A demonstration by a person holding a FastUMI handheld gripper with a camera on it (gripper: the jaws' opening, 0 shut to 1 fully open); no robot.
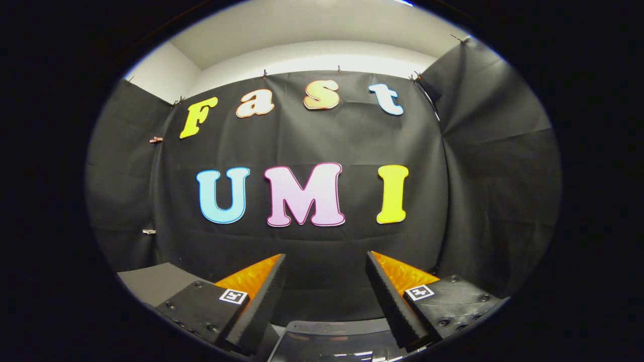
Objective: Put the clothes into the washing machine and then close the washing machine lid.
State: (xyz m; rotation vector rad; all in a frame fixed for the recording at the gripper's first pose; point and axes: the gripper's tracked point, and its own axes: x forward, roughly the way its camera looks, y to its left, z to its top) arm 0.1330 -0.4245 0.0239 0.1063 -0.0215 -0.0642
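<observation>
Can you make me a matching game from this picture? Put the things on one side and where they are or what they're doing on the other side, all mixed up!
Things
1. gripper
2. black cloth
3. grey surface
4. small clips

Places and states
A. pinned along the top edge of the cloth
B. open, with nothing between the fingers
C. hanging as a wall beyond the fingers
D. low down, off to the side of one finger

Right pairs: 1-B, 2-C, 3-D, 4-A
</observation>
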